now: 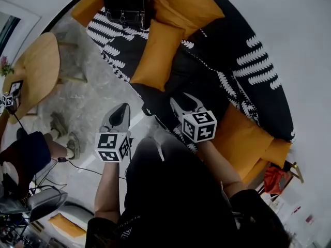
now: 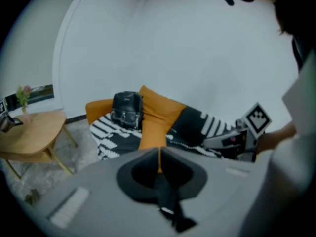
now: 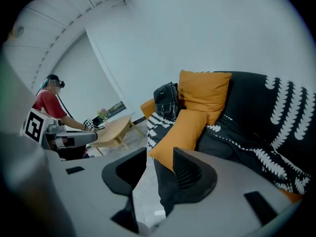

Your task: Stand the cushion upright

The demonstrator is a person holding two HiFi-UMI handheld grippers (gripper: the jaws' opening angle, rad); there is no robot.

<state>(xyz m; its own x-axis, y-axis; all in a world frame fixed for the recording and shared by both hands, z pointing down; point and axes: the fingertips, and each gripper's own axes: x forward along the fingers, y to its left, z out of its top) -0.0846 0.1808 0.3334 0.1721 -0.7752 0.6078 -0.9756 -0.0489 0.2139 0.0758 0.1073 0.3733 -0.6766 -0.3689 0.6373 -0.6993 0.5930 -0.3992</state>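
Note:
An orange cushion (image 1: 155, 56) lies flat and tilted on the sofa's black-and-white throw (image 1: 232, 61); it also shows in the left gripper view (image 2: 153, 127) and the right gripper view (image 3: 180, 130). My left gripper (image 1: 123, 110) hovers over the floor short of the sofa, with its jaws shut and empty (image 2: 159, 152). My right gripper (image 1: 186, 101) is at the sofa's front edge, below the cushion in the head view. Its jaws are open with nothing between them (image 3: 160, 154). Neither gripper touches the cushion.
A second orange cushion (image 3: 203, 93) stands against the sofa back beside a black bag (image 1: 126, 4). More orange cushions (image 1: 248, 138) lie at the sofa's right end. A round wooden table (image 1: 36, 71) is on the left, with another person (image 3: 47, 102) behind it.

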